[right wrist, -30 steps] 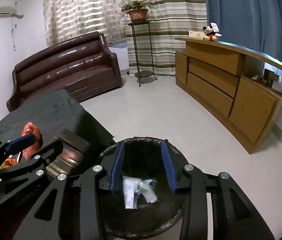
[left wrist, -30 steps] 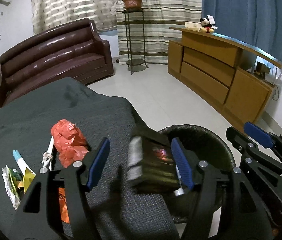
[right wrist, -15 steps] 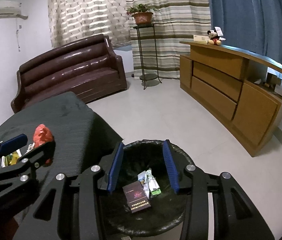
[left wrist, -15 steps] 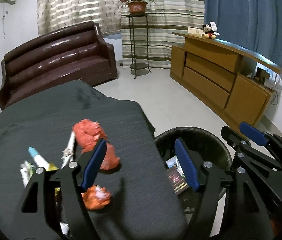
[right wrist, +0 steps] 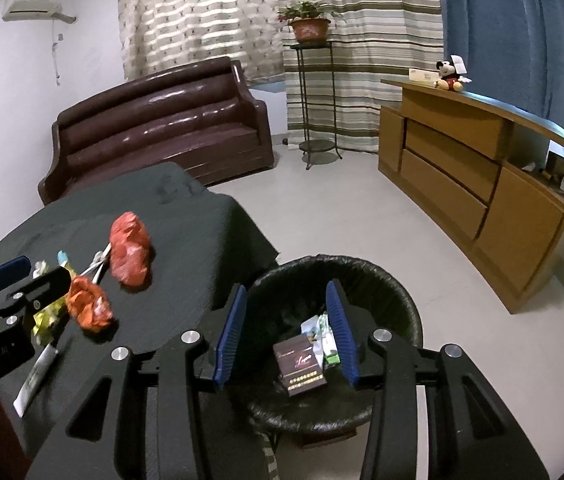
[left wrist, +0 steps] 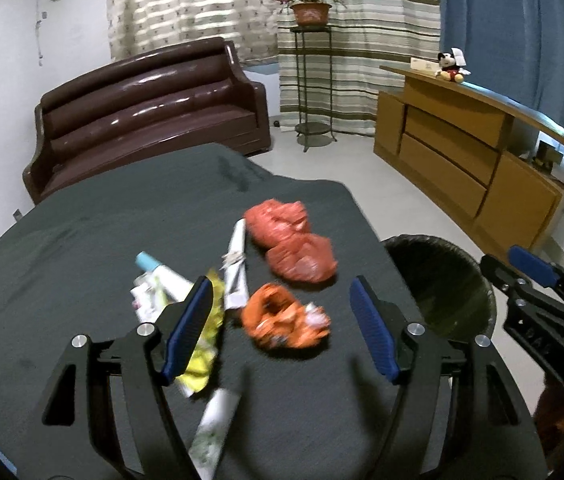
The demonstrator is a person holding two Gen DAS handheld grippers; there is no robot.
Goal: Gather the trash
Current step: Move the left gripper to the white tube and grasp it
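The left gripper [left wrist: 282, 328] hangs over the right part of the dark-clothed worktop [left wrist: 82, 240], its jaws spread wide with nothing between them. Below the gap lies a crumpled orange wrapper [left wrist: 283, 318], near the worktop's right edge. Just beyond it, closer to that edge's far end, sits a bunched red plastic bag [left wrist: 289, 246] (two lumps pressed together). Beside the bag on its left lies a white rolled paper stick [left wrist: 237, 268], and further left a tube with a light blue cap [left wrist: 158, 270] rests among small printed wrappers; a yellow wrapper [left wrist: 202, 356] shows partly behind the left finger. Nearest the camera a white sachet [left wrist: 214, 428] lies blurred on the cloth.

The right gripper [right wrist: 287, 330] is held over the black-lined trash bin [right wrist: 409, 304], which stands on the floor just beside the worktop's right edge. Its jaws are also apart and hold nothing. Inside the bin lie a dark maroon cigarette pack [right wrist: 299, 366] and some white and green wrappers [right wrist: 321, 332] touching it.

Behind stand a brown leather sofa [right wrist: 162, 128], a potted plant on a metal stand [right wrist: 309, 28] and a wooden sideboard [right wrist: 461, 168] with a small plush mouse [right wrist: 447, 76] on top.
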